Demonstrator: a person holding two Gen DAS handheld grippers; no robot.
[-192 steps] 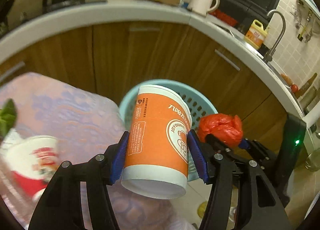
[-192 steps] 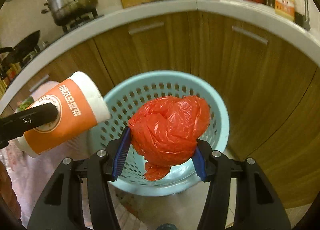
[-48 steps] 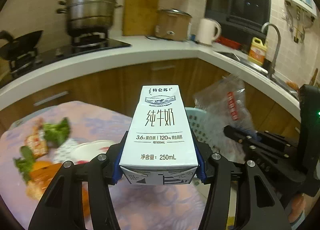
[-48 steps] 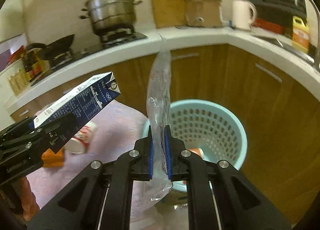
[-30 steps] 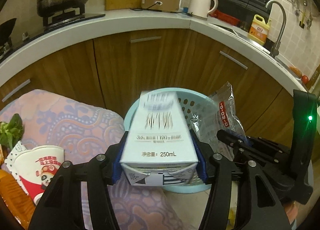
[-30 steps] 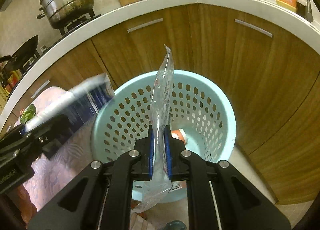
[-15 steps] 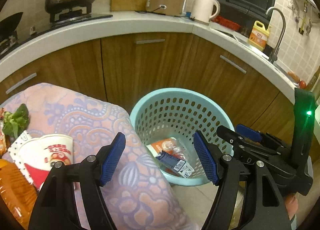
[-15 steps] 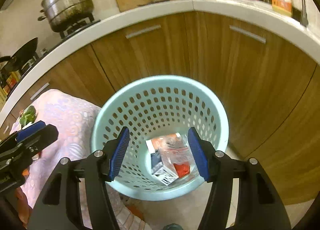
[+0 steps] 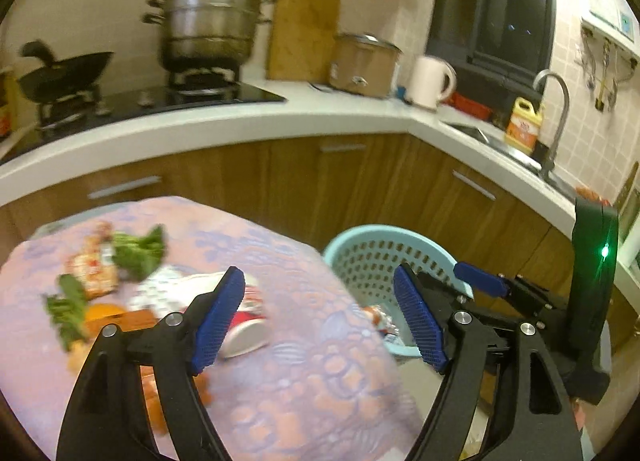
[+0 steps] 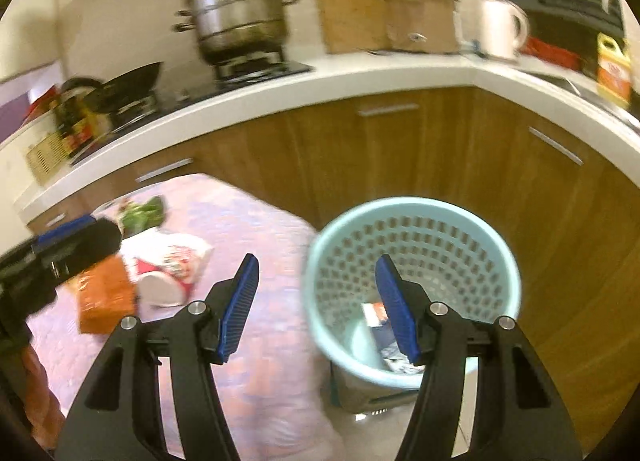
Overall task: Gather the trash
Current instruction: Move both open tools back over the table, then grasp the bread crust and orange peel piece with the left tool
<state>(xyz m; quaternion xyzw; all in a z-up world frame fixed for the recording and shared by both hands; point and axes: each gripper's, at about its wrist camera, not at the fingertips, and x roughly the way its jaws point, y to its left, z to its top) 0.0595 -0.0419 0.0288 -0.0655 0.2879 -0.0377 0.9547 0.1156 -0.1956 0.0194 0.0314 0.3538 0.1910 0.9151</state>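
Observation:
My left gripper (image 9: pixel 320 321) is open and empty above the table's right edge. My right gripper (image 10: pixel 318 309) is open and empty, just left of the light blue basket (image 10: pixel 480 233), which also shows in the left wrist view (image 9: pixel 360 237). The milk carton (image 10: pixel 378 321) and other trash lie inside the basket. On the pink patterned tablecloth (image 9: pixel 300 381) lie a red and white paper cup (image 10: pixel 164 281), an orange packet (image 10: pixel 104 297) and green leaves (image 9: pixel 140 249). The cup also shows in the left wrist view (image 9: pixel 248 333).
Brown cabinets (image 10: pixel 400 149) under a white counter (image 9: pixel 280 117) curve behind the basket. A steel pot (image 9: pixel 208 29), a wok (image 9: pixel 64 69), a cutting board (image 9: pixel 304 33), a kettle (image 9: pixel 432 81) and a tap (image 9: pixel 556 117) stand on the counter.
Both grippers have pulled up and back from the basket and swung left toward the table. Both stay open and empty; the carton and the clear bag lie in the basket.

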